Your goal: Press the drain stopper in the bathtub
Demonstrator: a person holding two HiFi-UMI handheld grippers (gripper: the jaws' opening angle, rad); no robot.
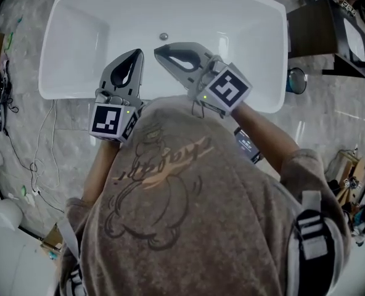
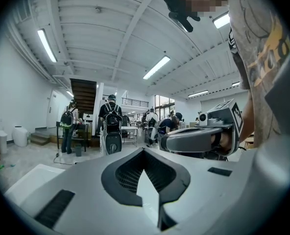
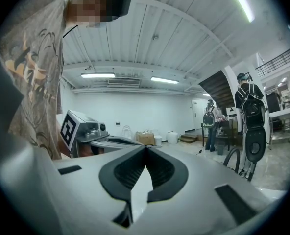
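The drain stopper (image 1: 164, 37) lay on the bottom of the bathtub (image 1: 71, 17), toward its far end. It appeared to be a small, rigid, smooth metal disc, best pushed squarely at its centre with a jaw tip rather than gripped. The left gripper (image 1: 135, 54) and right gripper (image 1: 158, 50) hung above the near rim, the jaws of these 2 pressed together on nothing. The basin between was unobstructed, while the cables (image 1: 41, 159) and dark cabinet (image 1: 318, 29) stood well apart.
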